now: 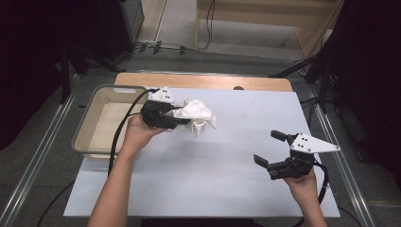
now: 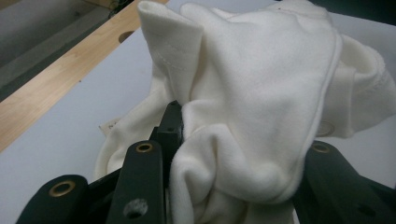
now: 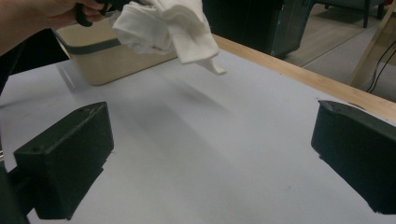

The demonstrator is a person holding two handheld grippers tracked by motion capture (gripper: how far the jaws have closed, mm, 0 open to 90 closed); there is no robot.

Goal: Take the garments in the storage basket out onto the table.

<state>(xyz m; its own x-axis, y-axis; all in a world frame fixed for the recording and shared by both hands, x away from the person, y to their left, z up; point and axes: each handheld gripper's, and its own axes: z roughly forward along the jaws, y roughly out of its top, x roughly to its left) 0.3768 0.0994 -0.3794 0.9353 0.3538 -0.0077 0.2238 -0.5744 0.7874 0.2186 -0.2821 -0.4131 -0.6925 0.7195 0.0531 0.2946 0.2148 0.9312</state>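
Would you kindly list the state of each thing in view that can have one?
left gripper: jaws shut on the white cloth.
white cloth: crumpled, lifted off the table, hanging from the jaws.
right gripper: jaws open, holding nothing.
beige bin: open-topped, interior looks bare.

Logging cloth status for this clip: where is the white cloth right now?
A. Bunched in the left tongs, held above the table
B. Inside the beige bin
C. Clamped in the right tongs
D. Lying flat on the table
A: the left tongs are shut on the bunched white cloth, which hangs above the table beside the beige bin.
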